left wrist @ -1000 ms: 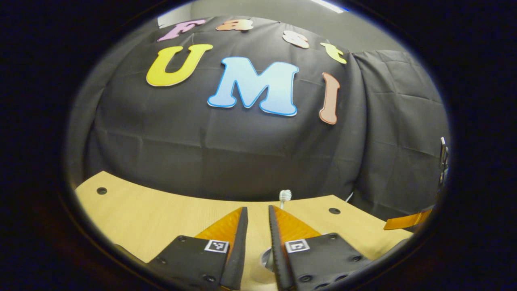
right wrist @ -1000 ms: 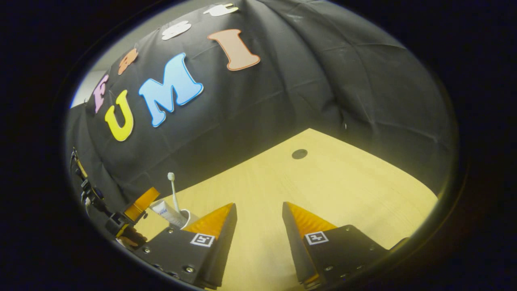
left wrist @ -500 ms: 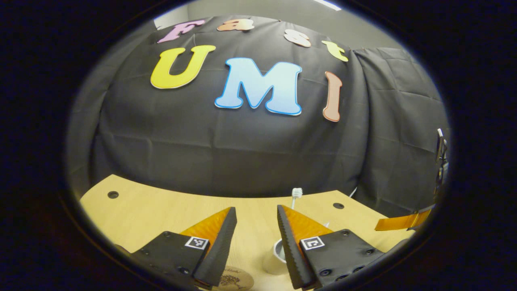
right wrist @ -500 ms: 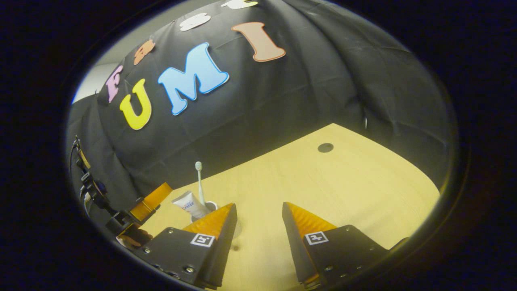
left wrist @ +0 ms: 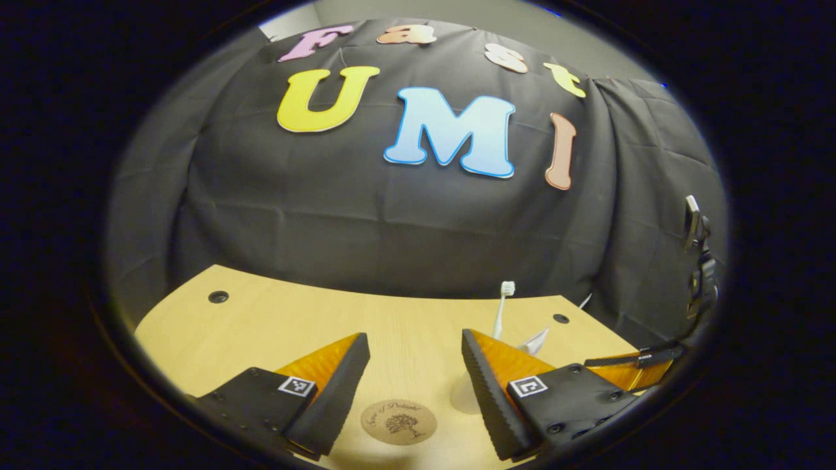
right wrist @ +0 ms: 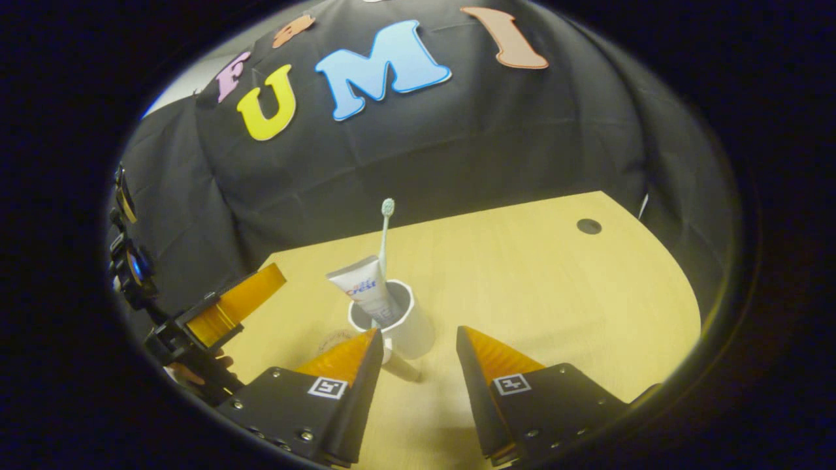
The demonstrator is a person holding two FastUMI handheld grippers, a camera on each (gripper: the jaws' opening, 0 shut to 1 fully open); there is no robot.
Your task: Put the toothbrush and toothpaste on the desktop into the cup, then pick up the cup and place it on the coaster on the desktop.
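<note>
A white cup (right wrist: 405,326) stands upright on the wooden desktop (right wrist: 555,274), holding a toothpaste tube (right wrist: 364,288) and a pale toothbrush (right wrist: 384,232) that stick out of it. My right gripper (right wrist: 418,336) is open just behind the cup, touching nothing. My left gripper (left wrist: 415,338) is open too, with the round wooden coaster (left wrist: 398,422) lying on the desk between its fingers. In the left gripper view the cup (left wrist: 462,395) is beside the coaster on its right, mostly hidden by a finger. The toothbrush head (left wrist: 507,287) rises above it.
The black cloth wall closes off the back of the desk. Round holes (right wrist: 588,226) (left wrist: 217,296) sit near the desk's far corners. In the right gripper view the left gripper (right wrist: 238,303) and a hand (right wrist: 189,375) are left of the cup.
My left gripper opened, let go of the cup and drew back, bringing the coaster into view. My right gripper swung left until the cup sat ahead of its fingers.
</note>
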